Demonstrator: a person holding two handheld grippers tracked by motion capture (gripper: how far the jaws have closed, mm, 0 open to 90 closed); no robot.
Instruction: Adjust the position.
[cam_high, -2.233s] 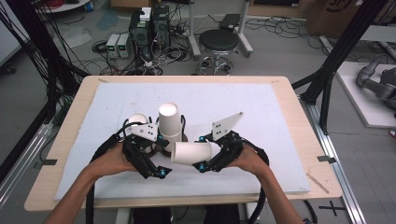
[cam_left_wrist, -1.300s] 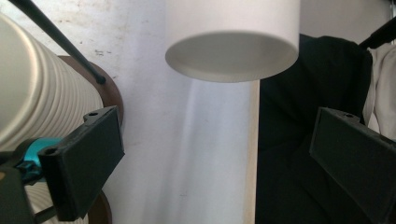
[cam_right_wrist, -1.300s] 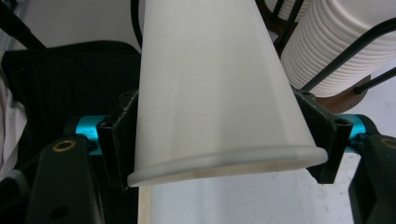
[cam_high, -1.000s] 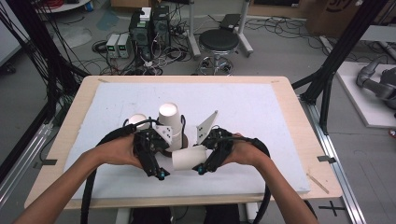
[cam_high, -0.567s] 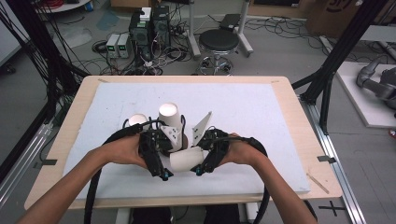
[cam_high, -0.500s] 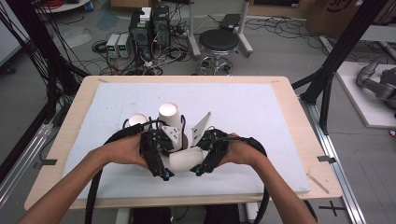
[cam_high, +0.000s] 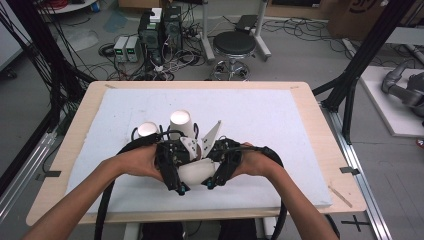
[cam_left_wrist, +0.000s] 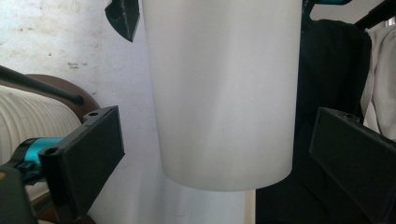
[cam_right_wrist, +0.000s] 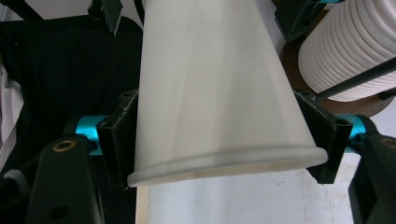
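A plain white paper cup lies on its side in the air between the two hands, low over the white board. My right gripper is shut on it just behind the rolled rim, one black jaw pressed to each side of the cup. In the high view the right gripper points left and down. My left gripper faces it from the other side. Its jaws stand wide apart around the cup's closed base, with a gap on both sides.
Two more white cups stand upside down behind the hands, a taller one and a shorter one. A ribbed white cup on a brown disc sits close by. Black cables trail from both grippers. The table's front edge is near.
Since the earliest frame both hands have drawn together, and the left gripper has come around the cup's base. Over the last second almost nothing has shifted.
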